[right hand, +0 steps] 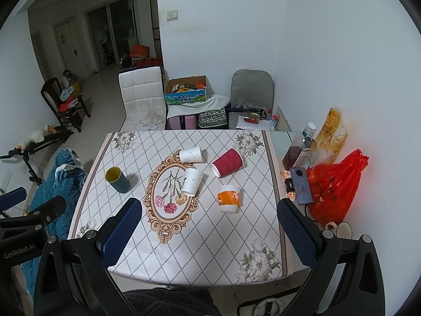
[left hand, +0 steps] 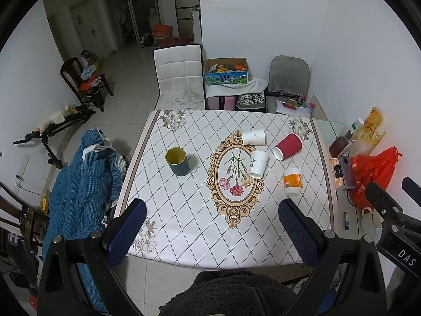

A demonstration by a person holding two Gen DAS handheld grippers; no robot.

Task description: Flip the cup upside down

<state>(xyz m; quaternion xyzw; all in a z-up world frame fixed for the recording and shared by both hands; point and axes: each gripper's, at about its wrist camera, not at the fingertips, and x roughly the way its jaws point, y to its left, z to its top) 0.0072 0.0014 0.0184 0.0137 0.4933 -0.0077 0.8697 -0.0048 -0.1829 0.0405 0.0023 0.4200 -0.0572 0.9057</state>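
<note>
Your left gripper (left hand: 211, 230) is wide open, both blue pads clear of everything, nothing between them. It hangs over the near edge of the table (left hand: 184, 218), touching nothing. Its left pad (left hand: 126, 233) sits over the near-left corner of the cloth, its right pad (left hand: 298, 233) over the near-right part.

Left to right on the table:
- Dark cup (left hand: 176, 161) with yellow inside, upright, mouth up, alone on the left half, well apart from the rest.
- White paper cup (left hand: 254, 137) on its side at the top of the oval flower frame.
- Second white paper cup (left hand: 258, 164) on its side just below it, on the frame's right rim, mouth toward you.
- Red cup (left hand: 288, 146) on its side, right of the white ones, mouth toward you and left.
- Orange-and-white cup (left hand: 292, 181) nearest you on the right; can't tell which end is up.

No cup touches either gripper.

Your right gripper (right hand: 210, 233) is equally wide open, empty, over the near edge. Its left pad (right hand: 121, 230) is over the near-left part of the cloth, its right pad (right hand: 297, 233) past the table's right edge, near the phone (right hand: 301, 185) and red bag (right hand: 334, 184).

From the right view the dark cup (right hand: 117, 179) is far left, beyond the left pad.
</note>
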